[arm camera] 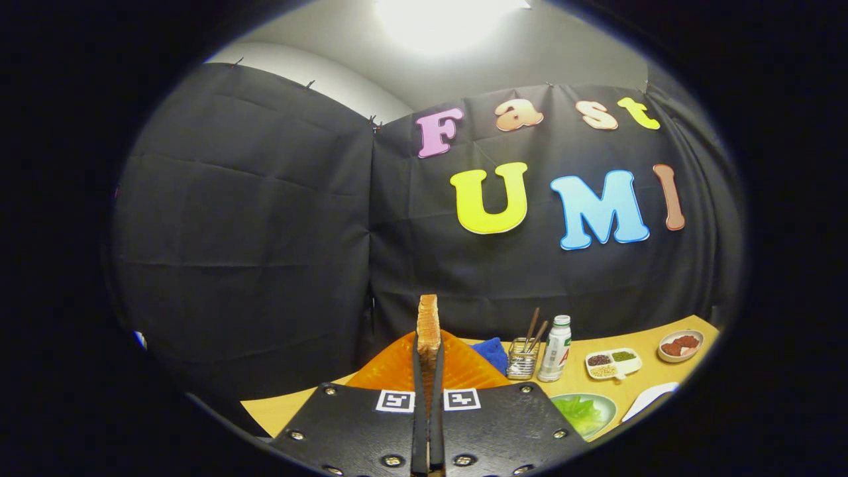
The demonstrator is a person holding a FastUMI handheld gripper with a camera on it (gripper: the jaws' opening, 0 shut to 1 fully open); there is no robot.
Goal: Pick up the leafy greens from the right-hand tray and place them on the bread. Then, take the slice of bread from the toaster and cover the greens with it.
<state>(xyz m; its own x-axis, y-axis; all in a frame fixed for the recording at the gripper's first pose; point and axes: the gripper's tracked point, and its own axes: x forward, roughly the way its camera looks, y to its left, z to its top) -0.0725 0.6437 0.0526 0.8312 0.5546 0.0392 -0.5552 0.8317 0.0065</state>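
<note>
My gripper [428,361] is shut on a slice of toasted bread [428,324], which stands on edge between the two fingers and rises above their tips. The slice is lifted above the wooden table [636,387]. To the right of the fingers, a pale green plate [606,411] holds leafy greens [578,412]. Behind the fingers lies an orange pleated object [464,368], partly hidden by the gripper body.
Beyond the fingers to the right stand a wire holder with chopsticks [523,358], a white bottle [555,348], a blue cloth [491,352], a divided dish of beans [613,363] and a bowl of red food [681,344]. A white plate rim [652,397] lies near the table's right side.
</note>
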